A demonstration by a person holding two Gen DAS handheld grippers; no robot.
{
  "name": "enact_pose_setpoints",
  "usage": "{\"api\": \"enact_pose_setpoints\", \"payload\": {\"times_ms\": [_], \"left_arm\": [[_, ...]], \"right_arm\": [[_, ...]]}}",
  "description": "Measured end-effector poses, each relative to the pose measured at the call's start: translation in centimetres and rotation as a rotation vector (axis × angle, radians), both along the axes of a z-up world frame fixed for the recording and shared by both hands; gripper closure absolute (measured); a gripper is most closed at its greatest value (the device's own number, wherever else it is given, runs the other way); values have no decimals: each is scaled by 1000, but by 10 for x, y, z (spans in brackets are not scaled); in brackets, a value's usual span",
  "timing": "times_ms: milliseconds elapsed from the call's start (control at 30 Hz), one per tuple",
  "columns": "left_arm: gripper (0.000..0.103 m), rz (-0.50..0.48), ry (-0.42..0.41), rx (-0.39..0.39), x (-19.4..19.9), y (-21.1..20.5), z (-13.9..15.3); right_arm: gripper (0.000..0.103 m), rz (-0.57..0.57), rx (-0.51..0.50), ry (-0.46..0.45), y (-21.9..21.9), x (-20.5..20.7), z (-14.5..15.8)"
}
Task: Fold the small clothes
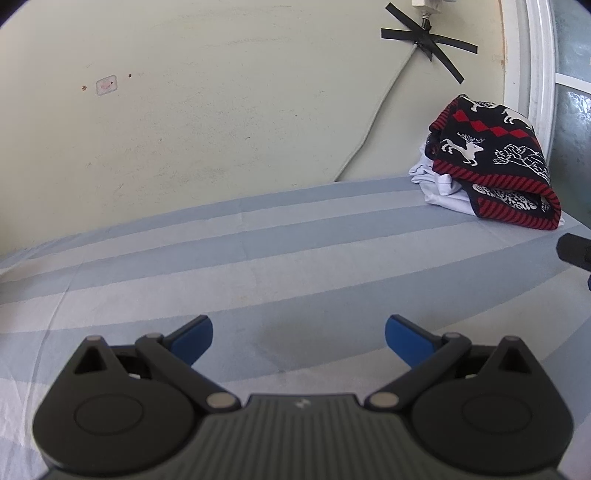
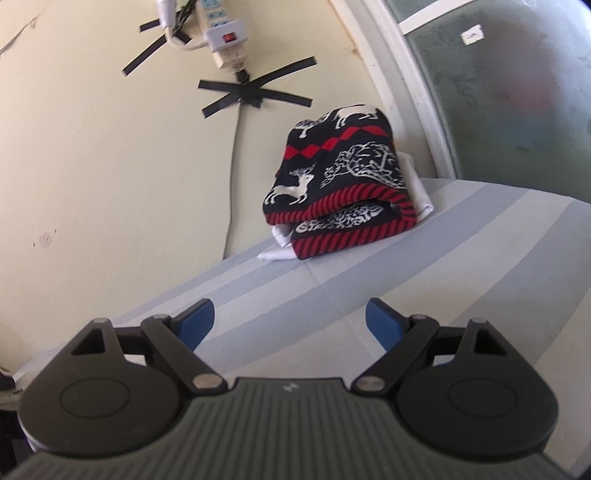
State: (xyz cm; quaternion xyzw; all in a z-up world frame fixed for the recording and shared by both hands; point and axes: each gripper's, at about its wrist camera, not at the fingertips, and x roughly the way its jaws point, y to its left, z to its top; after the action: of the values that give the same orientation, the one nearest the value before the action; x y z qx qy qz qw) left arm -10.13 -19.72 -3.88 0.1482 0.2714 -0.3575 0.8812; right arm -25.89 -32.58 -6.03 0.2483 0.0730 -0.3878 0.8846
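**Hazards and tool state: folded stack at the far corner, both tools empty**

**1. Hazards, largest item first**

1.1 Striped bed sheet. The surface looks like a bed or padded top covered by a blue and white striped sheet; which of the two cannot be told. A tool pressed too low could pinch the sheet and drag it, and that drag would likely pull the stack out of shape.

1.2 Reindeer-pattern sweater. It lies folded on top of a white garment, at the far right corner against the wall and next to the window frame. Its upper fold bulges. A grip on one layer only would probably open the fold.

1.3 White garment. Only its edges show beneath the sweater. Lifting the sweater alone may shift or crumple it.

1.4 Power cable. It runs down the wall behind the stack, held by black tape below a power strip. A reach past the stack could snag it.

**2. Tool state**

2.1 Left tool: jaws wide apart, holding nothing, above bare sheet and well apart from the stack.

2.2 Right tool: jaws wide apart, holding nothing, aimed toward the stack and nearer to it, not touching.
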Motion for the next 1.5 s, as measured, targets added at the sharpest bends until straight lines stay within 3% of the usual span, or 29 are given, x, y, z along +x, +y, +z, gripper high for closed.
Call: {"api": "enact_pose_setpoints", "payload": {"times_ms": [567, 967, 1167, 1500], "left_arm": [[0, 30, -99, -2, -7, 5, 4], [0, 16, -85, 16, -6, 5, 4], [0, 16, -71, -11, -4, 9, 7], [0, 21, -127, 10, -11, 9, 8]], "right_arm": [[12, -31, 21, -28, -3, -5, -1], [12, -41, 25, -45, -3, -6, -1], [12, -40, 26, -47, -3, -6, -1], [12, -45, 32, -52, -4, -7, -1]]}}
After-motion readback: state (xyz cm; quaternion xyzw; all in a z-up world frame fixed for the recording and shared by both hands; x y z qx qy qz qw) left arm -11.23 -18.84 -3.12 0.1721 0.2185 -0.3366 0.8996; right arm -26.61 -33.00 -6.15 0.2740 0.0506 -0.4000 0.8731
